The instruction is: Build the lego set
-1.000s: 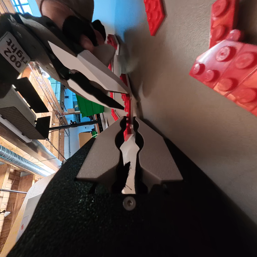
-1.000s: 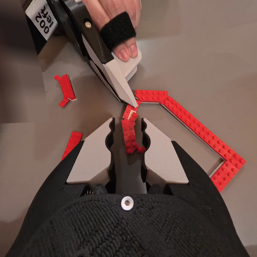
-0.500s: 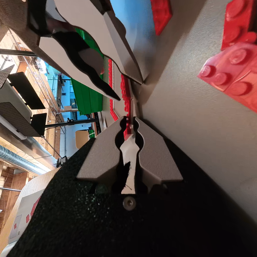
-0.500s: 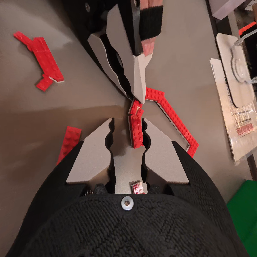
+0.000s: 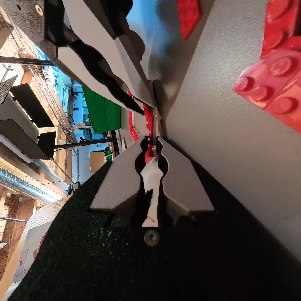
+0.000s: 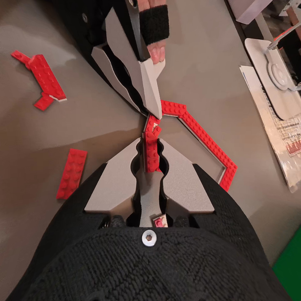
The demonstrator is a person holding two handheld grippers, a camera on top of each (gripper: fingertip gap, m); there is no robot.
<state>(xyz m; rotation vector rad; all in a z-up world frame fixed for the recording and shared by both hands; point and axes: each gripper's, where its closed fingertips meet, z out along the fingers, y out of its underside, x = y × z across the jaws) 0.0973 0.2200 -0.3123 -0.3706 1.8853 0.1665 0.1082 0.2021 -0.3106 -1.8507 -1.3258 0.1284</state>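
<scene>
A red frame of thin plates [image 6: 203,138] lies on the grey table [image 6: 97,127]. My right gripper [image 6: 149,139] is shut on a short red strip [image 6: 151,154] at the frame's open end. My left gripper [image 6: 152,114] comes in from above, tilted on its side, and is shut on the frame's bent end piece [image 6: 150,123] just beyond the strip. In the left wrist view the left gripper [image 5: 152,138] pinches the plate's edge [image 5: 149,151], and the right gripper [image 5: 149,109] meets the same strip from the far side.
A loose red plate assembly [image 6: 47,81] and a long red plate [image 6: 71,174] lie to the left. A small piece [image 6: 160,221] sits under my right gripper. A bagged booklet [image 6: 276,130] lies to the right. A green bin [image 6: 290,260] is at the lower right corner. My two grippers' fingertips are within a few centimetres of each other.
My right gripper has closed from open onto the red strip and swung round to line up with it. My left gripper has stayed shut on the frame's end piece.
</scene>
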